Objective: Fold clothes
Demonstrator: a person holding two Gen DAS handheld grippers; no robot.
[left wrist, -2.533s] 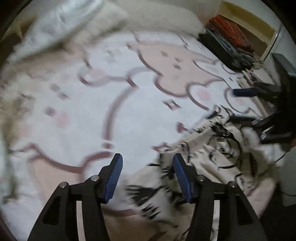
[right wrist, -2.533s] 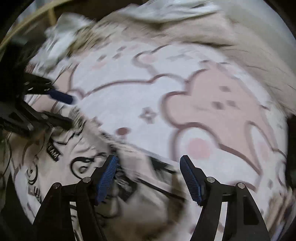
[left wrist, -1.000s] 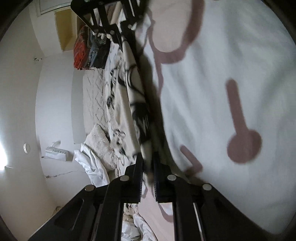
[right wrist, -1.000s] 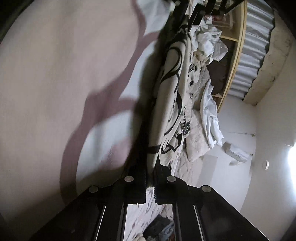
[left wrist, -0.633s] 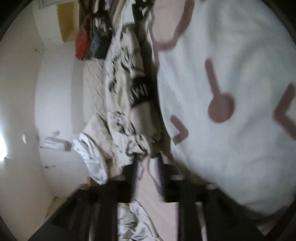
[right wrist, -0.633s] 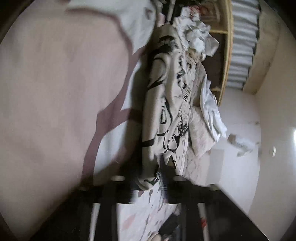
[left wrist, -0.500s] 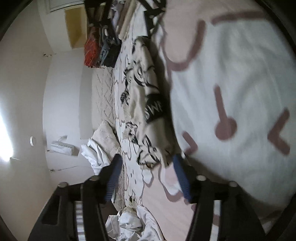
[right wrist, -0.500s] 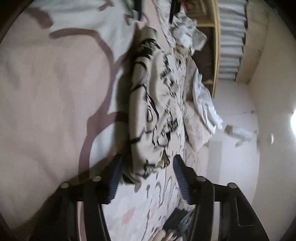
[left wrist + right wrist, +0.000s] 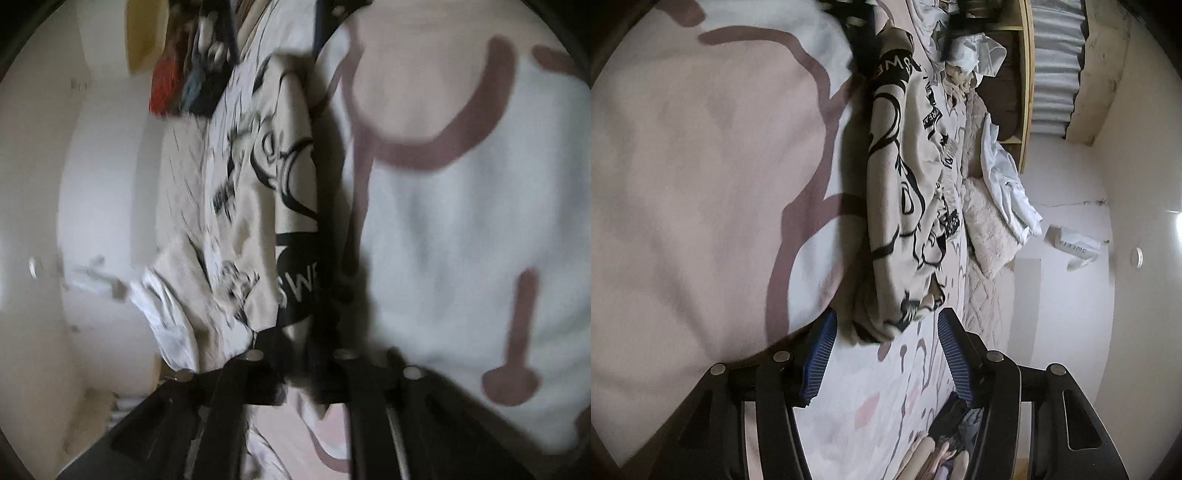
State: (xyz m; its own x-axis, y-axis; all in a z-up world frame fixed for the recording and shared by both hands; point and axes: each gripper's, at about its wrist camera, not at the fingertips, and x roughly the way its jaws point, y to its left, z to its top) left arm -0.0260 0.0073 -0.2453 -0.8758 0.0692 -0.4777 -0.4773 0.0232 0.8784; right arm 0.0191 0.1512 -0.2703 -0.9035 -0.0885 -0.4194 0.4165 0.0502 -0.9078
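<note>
On my left wrist view the left gripper (image 9: 295, 363) sits at the bottom centre, blurred; its fingers (image 9: 271, 363) stand narrow, close on either side of the lower edge of the printed garment (image 9: 258, 206), though I cannot tell whether they actually pinch it. The cream garment with black line art runs up the middle of the frame, bunched along the pink-and-white blanket (image 9: 461, 221) filling the right side. On my right wrist view the right gripper (image 9: 886, 360) is at the bottom centre, its blue-padded fingers (image 9: 820, 360) spread wide, the garment's crumpled end lying just ahead between them, untouched. The garment stretches up the frame centre as a long rumpled roll, blanket to its left, a fluffy pillow (image 9: 988, 236) to its right.
</note>
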